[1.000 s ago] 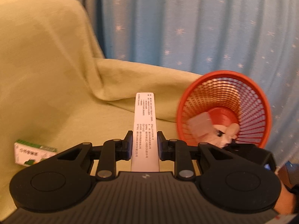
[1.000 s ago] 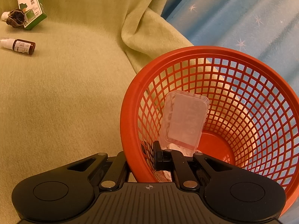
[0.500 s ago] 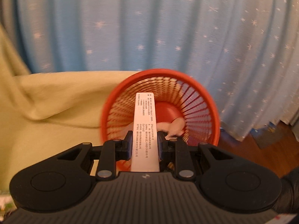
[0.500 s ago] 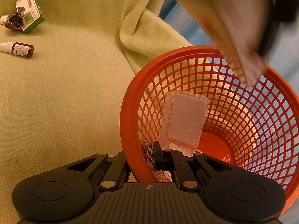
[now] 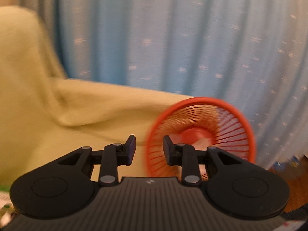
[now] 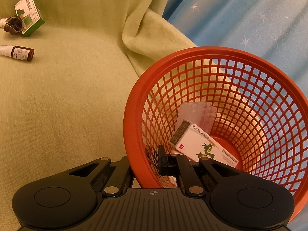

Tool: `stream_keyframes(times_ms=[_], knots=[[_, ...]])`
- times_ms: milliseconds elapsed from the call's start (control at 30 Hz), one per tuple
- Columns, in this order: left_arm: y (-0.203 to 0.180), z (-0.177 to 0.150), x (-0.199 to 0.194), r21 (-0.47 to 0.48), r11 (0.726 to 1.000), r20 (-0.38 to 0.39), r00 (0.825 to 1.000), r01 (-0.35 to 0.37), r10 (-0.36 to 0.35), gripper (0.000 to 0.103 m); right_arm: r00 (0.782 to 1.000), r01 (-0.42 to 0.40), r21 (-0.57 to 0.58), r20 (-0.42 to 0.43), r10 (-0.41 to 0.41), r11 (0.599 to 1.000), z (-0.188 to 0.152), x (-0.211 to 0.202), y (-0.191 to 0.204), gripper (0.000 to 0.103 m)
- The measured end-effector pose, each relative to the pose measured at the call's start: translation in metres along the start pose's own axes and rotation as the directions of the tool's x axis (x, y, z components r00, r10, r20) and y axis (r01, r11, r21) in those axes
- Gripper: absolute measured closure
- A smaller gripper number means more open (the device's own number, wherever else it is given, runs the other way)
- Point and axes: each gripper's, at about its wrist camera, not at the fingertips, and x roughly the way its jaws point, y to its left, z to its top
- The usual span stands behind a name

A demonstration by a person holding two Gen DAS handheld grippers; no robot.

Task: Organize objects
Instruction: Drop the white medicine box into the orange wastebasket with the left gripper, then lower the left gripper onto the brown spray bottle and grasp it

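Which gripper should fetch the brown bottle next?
Left. The left gripper is open and empty; the right gripper clamps the red mesh basket's rim. The small brown bottle lies on the couch.

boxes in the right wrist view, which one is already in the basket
The white box with the green dragon picture, lying inside the red basket. The green-and-white box sits out on the yellow-green cover.

Open sofa cover [image 6: 67, 105] lies left of the red basket [image 6: 134, 104]; curtain [image 6: 250, 19] blocks behind.
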Motion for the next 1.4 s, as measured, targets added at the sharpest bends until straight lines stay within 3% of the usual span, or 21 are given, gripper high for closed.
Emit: stream_keyframes(times_ms=[167, 367, 567, 733, 967, 1167, 1267, 1400], knots=[[0.062, -0.028, -0.039, -0.085, 0.984, -0.002, 0.987, -0.159, 0.159, 0.068, 1.0, 0.002, -0.007, -0.001, -0.002, 1.0, -0.002, -0.001, 0.0, 0.1], [0.118, -0.068, -0.071, -0.153, 0.936, -0.06, 0.949, -0.316, 0.31, 0.061, 1.0, 0.002, -0.009, -0.001, -0.002, 1.0, -0.003, -0.002, 0.001, 0.1], [0.133, -0.109, -0.063, -0.151, 0.914, -0.14, 0.923, -0.377, 0.358, 0.043, 1.0, 0.005, -0.019, -0.004, -0.005, 1.0, -0.005, -0.002, 0.002, 0.099], [0.136, -0.138, -0.041, -0.192, 0.904, -0.189, 0.918, -0.381, 0.347, 0.029, 1.0, 0.006, -0.023, -0.006, -0.006, 1.0, -0.006, -0.003, 0.002, 0.099], [0.135, -0.167, -0.006, -0.118, 0.911, -0.217, 0.906, -0.395, 0.365, 0.028, 1.0, 0.004, -0.022, -0.005, -0.004, 1.0, -0.007, -0.005, 0.002, 0.099], [0.139, -0.173, 0.018, -0.042, 0.923, -0.234, 0.902, -0.383, 0.363, 0.03, 1.0, 0.004, -0.018, -0.005, -0.005, 1.0, -0.007, -0.006, 0.001, 0.099], [0.141, -0.174, 0.03, -0.012, 0.928, -0.258, 0.898, -0.372, 0.357, 0.039, 1.0, 0.003, -0.014, -0.005, -0.003, 1.0, -0.007, -0.007, 0.001, 0.099], [0.146, -0.178, 0.04, 0.003, 0.93, -0.293, 0.888, -0.368, 0.353, 0.064, 1.0, 0.003, -0.014, -0.005, -0.003, 1.0, -0.006, -0.007, 0.001, 0.099]])
